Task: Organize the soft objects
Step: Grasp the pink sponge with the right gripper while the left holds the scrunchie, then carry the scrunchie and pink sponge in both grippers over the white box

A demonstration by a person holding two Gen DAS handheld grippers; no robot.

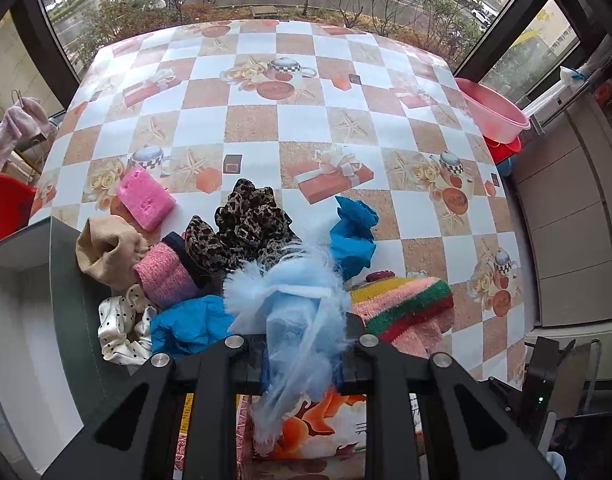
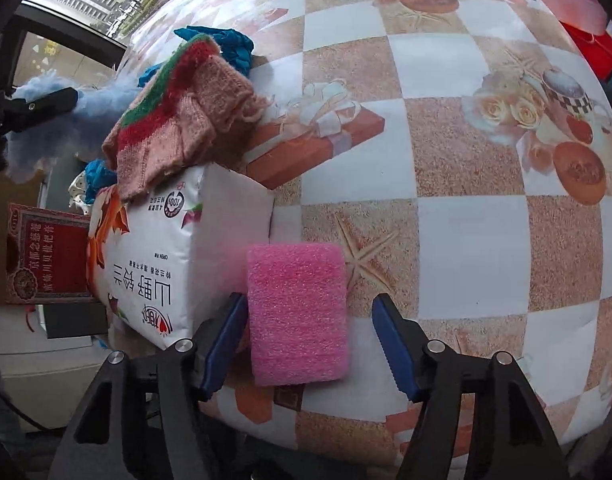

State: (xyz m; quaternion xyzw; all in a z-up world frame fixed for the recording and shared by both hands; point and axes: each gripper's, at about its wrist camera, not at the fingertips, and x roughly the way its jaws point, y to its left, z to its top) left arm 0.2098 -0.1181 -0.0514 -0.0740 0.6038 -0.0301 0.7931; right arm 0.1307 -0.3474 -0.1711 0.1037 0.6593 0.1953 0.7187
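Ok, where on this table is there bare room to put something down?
The far half of the table is bare, from the pile up to the window edge, and so is the right side beside the pink basin. The near left is crowded: leopard scrunchie, blue gloves, striped knit, pink sponge.

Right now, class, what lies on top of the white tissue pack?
The striped knitted piece drapes over the white tissue pack's far end; whatever lies beneath that knit is covered.

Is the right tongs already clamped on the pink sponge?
No. In the right wrist view the right tongs stand open around the pink sponge, with a clear gap beside the right-hand pad.
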